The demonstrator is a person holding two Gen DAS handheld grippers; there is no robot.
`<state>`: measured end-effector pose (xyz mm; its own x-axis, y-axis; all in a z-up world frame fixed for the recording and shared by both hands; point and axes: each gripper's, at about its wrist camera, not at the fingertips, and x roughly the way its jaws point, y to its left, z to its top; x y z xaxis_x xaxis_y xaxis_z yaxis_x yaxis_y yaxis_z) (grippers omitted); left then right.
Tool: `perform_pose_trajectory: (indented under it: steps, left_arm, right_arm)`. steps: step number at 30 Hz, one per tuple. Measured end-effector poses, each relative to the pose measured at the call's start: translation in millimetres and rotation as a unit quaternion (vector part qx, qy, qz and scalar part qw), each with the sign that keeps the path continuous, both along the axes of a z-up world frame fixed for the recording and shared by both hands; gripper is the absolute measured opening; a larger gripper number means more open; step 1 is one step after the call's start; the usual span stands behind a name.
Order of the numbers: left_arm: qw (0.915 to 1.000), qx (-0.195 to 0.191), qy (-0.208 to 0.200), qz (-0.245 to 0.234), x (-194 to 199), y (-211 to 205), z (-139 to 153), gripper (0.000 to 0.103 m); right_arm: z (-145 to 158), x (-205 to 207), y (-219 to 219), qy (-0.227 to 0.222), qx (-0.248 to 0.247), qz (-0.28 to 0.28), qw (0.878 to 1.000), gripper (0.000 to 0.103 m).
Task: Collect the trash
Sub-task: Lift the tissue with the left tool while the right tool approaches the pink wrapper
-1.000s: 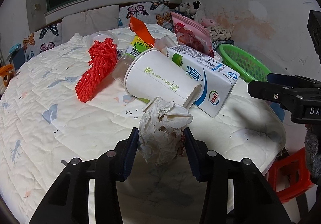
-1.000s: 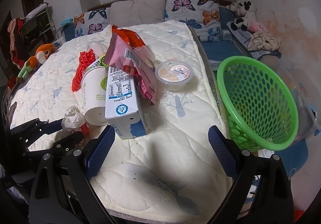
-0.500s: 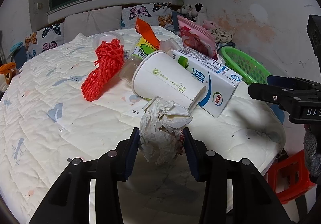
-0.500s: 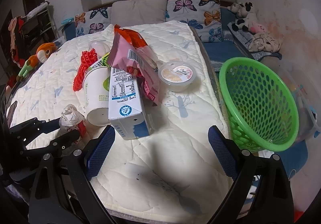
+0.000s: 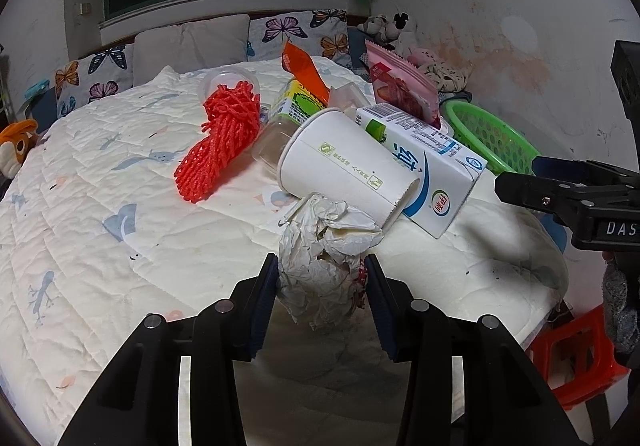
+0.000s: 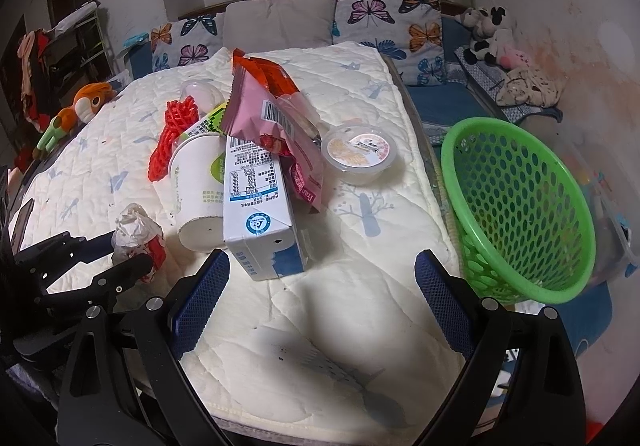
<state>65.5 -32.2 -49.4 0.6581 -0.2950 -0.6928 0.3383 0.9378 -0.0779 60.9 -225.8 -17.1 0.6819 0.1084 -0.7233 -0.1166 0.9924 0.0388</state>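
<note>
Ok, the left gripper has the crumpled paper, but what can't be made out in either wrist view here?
- Green basket: its floor shows in neither view. Left wrist view: the milk carton covers much of it. Right wrist view: only the inner wall faces the camera.
- Crumpled paper: whether its underside touches the quilt; the left gripper blocks it.
- Paper cup: its inside, since the mouth faces away.
- Clear cup: contents too small.
</note>
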Motion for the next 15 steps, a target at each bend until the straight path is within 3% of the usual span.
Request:
perform_pose_trajectory:
  steps: [15]
  left_arm:
    - [0.9999,-0.006,-0.01,0.009,-0.6,9.7,8.4,0.042]
  right_arm:
    - [3.2,4.3,7.2,0.0,0.0,0.005,1.0,0.093]
